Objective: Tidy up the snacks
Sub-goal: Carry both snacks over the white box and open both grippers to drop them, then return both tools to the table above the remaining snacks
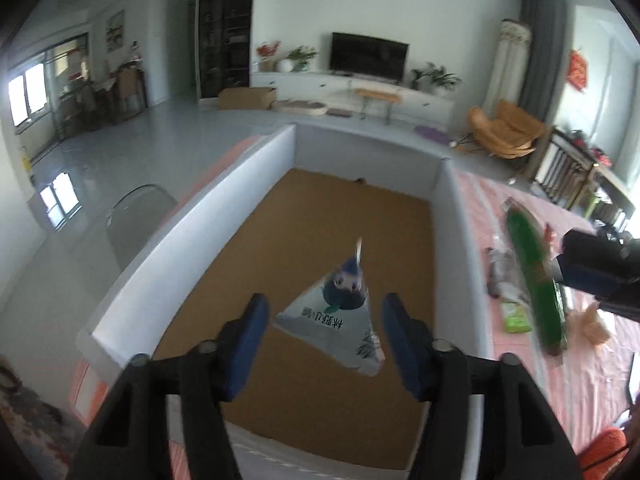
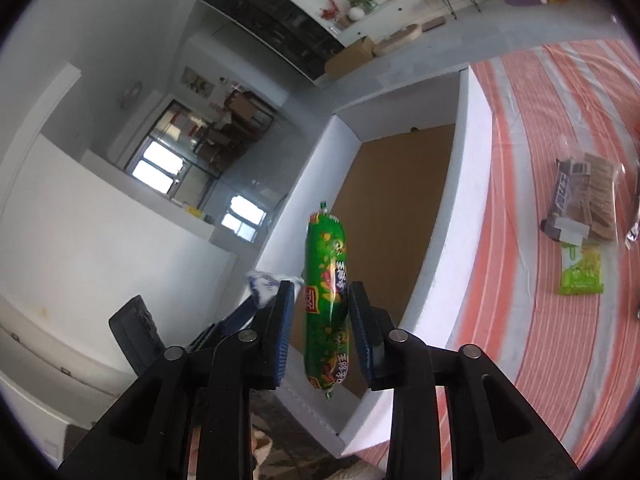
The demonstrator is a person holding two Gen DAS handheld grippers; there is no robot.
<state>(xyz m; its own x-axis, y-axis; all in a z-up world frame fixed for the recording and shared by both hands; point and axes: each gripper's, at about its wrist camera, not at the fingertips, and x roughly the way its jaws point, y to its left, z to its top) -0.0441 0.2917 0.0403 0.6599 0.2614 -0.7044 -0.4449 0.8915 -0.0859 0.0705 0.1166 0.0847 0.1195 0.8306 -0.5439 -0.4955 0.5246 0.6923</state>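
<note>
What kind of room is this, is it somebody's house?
Most likely a home living room. A television stands on a long white cabinet with potted plants, an orange armchair sits by the curtains, and a striped tablecloth covers the table.

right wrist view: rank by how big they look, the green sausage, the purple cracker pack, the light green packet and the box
1. box
2. green sausage, though it is nearest the camera, so its lead is unsure
3. purple cracker pack
4. light green packet
</note>
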